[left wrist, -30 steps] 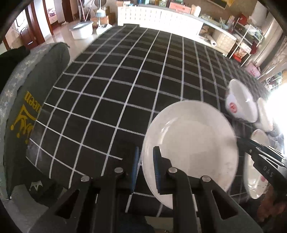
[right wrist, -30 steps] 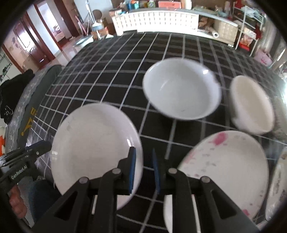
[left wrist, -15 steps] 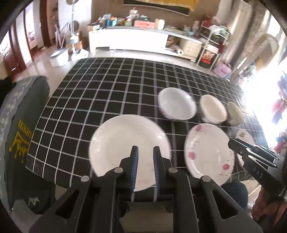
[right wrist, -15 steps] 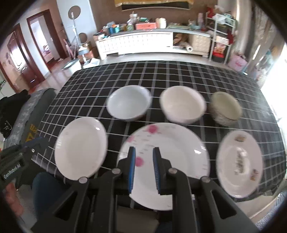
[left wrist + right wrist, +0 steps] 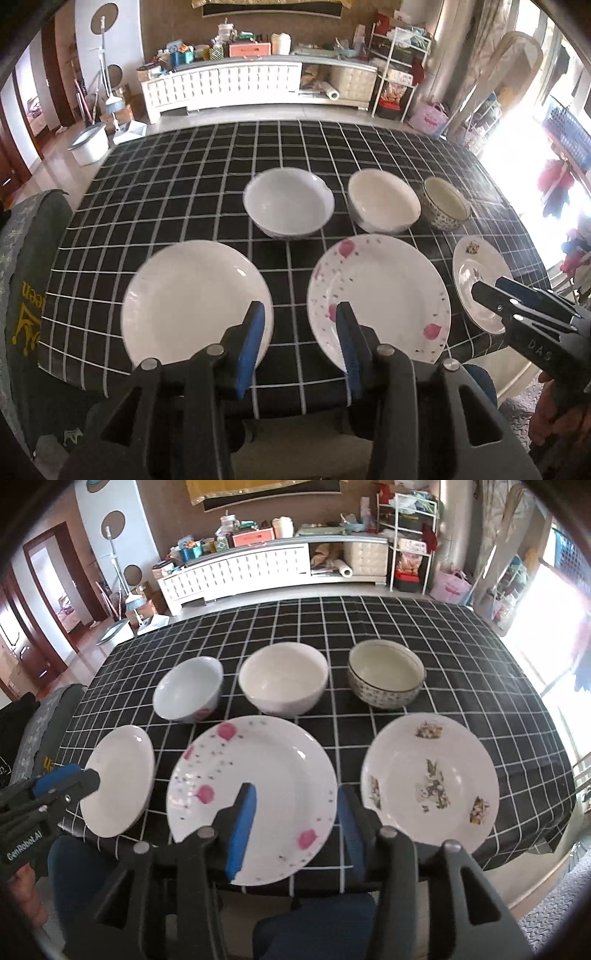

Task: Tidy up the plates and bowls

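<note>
Plates and bowls sit upright, open sides up, in two rows on the black checked tablecloth point(image 5: 177, 192); each row's long axis runs left to right across both frames. In the left wrist view, the plain white plate point(image 5: 195, 302) lies lower left, the pink-spotted plate point(image 5: 384, 291) at lower centre, and the flower-print plate point(image 5: 476, 273) at the right edge, partly behind the right gripper point(image 5: 487, 291). Behind them stand the white bowl point(image 5: 288, 206), the cream bowl point(image 5: 384, 206) and the patterned bowl point(image 5: 445, 203).

Only the right wrist view shows the flower-print plate whole, at lower right, and a pink mark on the white bowl's outer wall. Only the left wrist view shows the plain plate unforeshortened.

Above the near table edge, the left gripper point(image 5: 297, 332) is opening with nothing between its pads. So is the right gripper, equally empty.
</note>
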`<state>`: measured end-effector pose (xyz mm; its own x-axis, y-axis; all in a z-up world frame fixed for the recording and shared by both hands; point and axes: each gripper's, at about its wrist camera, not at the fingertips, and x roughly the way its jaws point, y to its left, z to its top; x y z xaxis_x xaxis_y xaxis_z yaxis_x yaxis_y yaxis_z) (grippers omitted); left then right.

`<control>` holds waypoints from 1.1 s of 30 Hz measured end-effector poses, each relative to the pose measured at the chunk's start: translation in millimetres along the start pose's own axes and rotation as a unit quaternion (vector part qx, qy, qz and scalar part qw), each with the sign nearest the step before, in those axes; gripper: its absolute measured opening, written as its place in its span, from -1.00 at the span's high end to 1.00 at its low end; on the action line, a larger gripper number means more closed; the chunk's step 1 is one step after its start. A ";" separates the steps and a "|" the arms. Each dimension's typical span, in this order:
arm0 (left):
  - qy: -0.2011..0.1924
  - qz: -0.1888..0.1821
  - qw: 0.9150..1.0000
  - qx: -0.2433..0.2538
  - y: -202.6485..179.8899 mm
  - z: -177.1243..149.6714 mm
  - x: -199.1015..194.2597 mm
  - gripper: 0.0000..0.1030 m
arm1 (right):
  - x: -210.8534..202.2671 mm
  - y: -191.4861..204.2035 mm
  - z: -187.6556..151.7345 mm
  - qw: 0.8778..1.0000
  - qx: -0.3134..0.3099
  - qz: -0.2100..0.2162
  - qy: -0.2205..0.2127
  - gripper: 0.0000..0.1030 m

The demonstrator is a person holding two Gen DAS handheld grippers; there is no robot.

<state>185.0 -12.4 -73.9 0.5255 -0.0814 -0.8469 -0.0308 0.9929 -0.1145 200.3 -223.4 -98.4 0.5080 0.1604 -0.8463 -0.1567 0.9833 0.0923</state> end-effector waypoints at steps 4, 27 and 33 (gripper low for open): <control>0.021 -0.001 1.000 0.006 -11.7 -3.2 21.3 0.28 | 17.1 -10.9 0.2 1.000 0.009 -0.002 0.016 -0.02; 0.105 0.006 0.994 0.006 -6.4 -7.2 117.7 0.33 | 83.5 -20.7 -1.5 0.997 -0.030 -0.048 0.050 -0.02; 0.113 0.001 0.994 0.003 -6.5 -9.8 123.9 0.57 | 85.2 -17.0 3.3 0.996 -0.054 -0.057 0.036 0.00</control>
<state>241.9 -29.8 -183.1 0.3215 -0.0954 -0.9421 -0.0263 0.9936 -0.1095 249.0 -226.1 -170.4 0.4667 0.0377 -0.8836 -0.1943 0.9791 -0.0608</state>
